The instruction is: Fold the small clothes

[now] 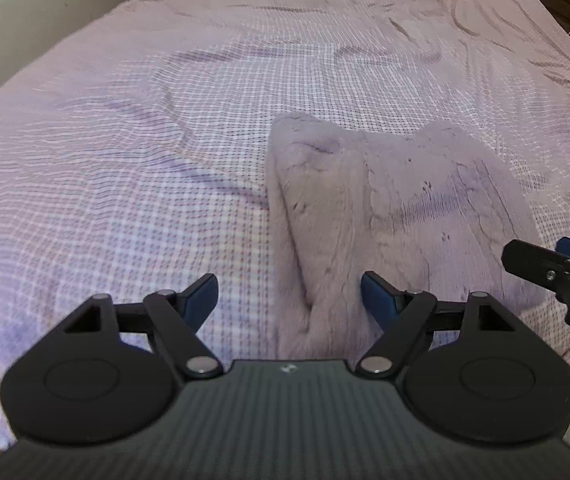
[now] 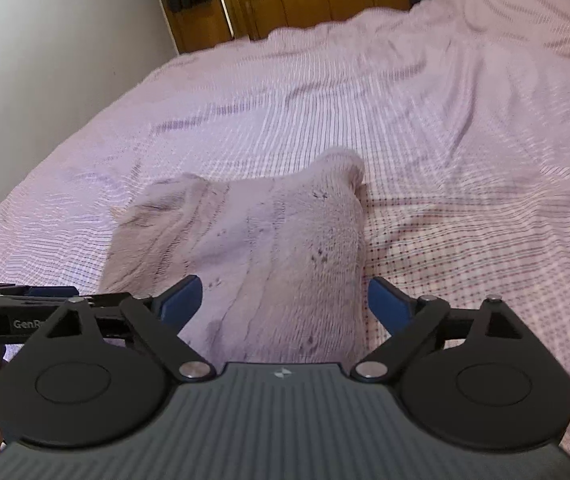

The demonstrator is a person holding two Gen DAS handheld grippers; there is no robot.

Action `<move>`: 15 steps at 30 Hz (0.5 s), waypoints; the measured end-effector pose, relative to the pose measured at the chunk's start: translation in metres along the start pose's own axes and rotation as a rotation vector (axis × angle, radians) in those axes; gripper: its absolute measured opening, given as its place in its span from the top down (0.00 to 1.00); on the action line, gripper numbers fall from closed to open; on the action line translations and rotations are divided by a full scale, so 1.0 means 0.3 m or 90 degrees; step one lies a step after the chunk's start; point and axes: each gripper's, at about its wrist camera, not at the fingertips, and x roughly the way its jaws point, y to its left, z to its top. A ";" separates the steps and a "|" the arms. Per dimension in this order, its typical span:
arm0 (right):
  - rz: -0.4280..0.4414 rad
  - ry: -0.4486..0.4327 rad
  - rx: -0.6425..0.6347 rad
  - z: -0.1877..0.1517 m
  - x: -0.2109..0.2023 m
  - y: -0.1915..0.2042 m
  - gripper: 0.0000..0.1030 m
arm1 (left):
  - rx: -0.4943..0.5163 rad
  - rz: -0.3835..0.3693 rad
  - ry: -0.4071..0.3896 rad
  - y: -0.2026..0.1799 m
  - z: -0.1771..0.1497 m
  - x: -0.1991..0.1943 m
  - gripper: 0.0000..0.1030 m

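You are holding both grippers low over the near edge of the bed, and both are empty. The left gripper (image 1: 289, 300) is spread wide, with the left border of the fluffy garment (image 1: 397, 208) lying between its blue fingertips (image 1: 201, 296). The right gripper (image 2: 285, 304) is also spread wide, and the near part of the same garment (image 2: 253, 248) is filling the gap between its tips. Whether any tip is already touching the cloth, I cannot tell.

The garment is lying on the checked bedspread (image 1: 133, 152), close to the near side of the bed, and it seems to be already folded at least one time, because it is showing a thick rounded left border and two raised far corners.

What can go wrong, in my judgement: the pile is thick and soft, so if you are closing on the top layer only, the lower layers are staying behind and the fold is opening. If you are pressing too deep, you are catching the bedspread together with the garment, because it is loose and wrinkled. The two grippers are near each other, so they may collide if you are bringing them inward.

Count: one garment, one bedspread, two grippers.
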 end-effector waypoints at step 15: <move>-0.022 -0.033 -0.008 -0.241 -0.123 0.044 0.06 | 0.003 0.055 -0.008 -0.038 -0.211 -0.093 0.15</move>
